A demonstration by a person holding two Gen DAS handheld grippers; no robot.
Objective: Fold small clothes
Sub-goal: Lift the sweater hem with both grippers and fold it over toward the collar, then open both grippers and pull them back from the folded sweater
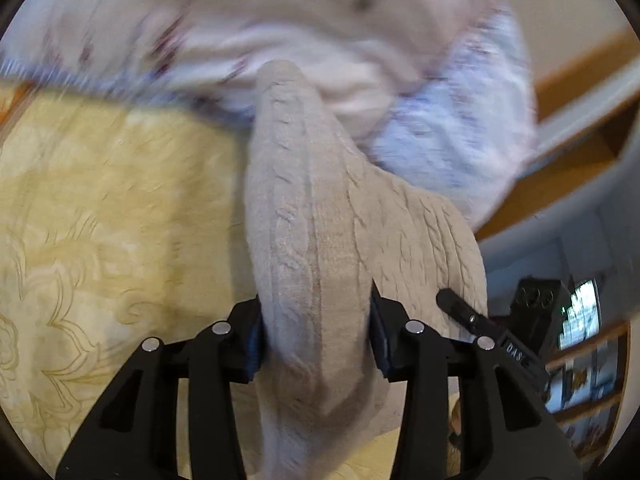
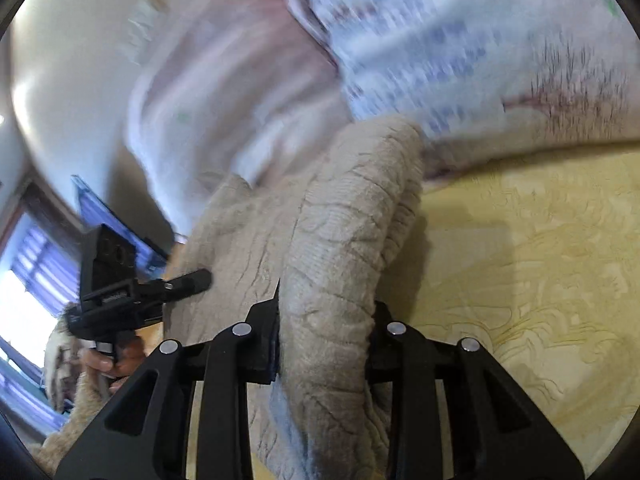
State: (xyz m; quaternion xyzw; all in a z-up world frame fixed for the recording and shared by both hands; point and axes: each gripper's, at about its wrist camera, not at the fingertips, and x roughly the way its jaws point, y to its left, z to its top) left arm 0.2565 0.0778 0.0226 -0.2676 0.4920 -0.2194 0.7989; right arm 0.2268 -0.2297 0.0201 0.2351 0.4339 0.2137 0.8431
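Note:
A beige cable-knit garment (image 1: 312, 216) hangs lifted above a yellow patterned bedspread (image 1: 100, 208). My left gripper (image 1: 316, 332) is shut on a thick bunched fold of it. My right gripper (image 2: 326, 332) is shut on another bunched fold of the same garment (image 2: 344, 208). The knit stretches between the two grippers. The right gripper shows at the right edge of the left wrist view (image 1: 472, 320), and the left gripper shows at the left of the right wrist view (image 2: 140, 292), held by a hand.
A blurred heap of white, pink and pale blue floral bedding (image 1: 400, 92) lies behind the garment, also in the right wrist view (image 2: 440, 52). The yellow bedspread (image 2: 540, 260) spreads below. Wooden shelving (image 1: 584, 360) and a window (image 2: 28, 280) stand beyond.

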